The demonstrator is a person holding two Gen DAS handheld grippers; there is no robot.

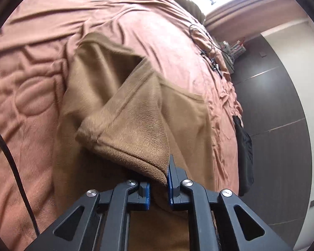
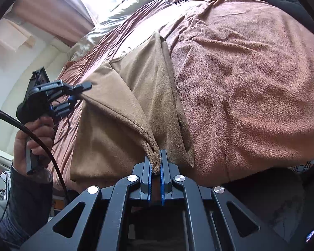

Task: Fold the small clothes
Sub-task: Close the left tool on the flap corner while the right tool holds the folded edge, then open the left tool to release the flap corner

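A tan fleece garment (image 1: 123,104) lies on the pink-brown bedspread (image 1: 31,83), partly lifted. My left gripper (image 1: 159,179) is shut on a hemmed corner of it, held above the bed. In the right wrist view the garment (image 2: 123,108) stretches between both grippers. My right gripper (image 2: 156,167) is shut on another corner, pinched between the blue pads (image 2: 163,167). The left gripper (image 2: 81,89) shows at the left of that view, held by a hand, clamped on the cloth.
A black cable loop (image 1: 207,41) lies on the far part of the bed. A black garment (image 1: 245,154) hangs at the bed's right edge over dark floor tiles (image 1: 278,104). An olive blanket (image 2: 148,2) lies at the bed's far end under a bright window.
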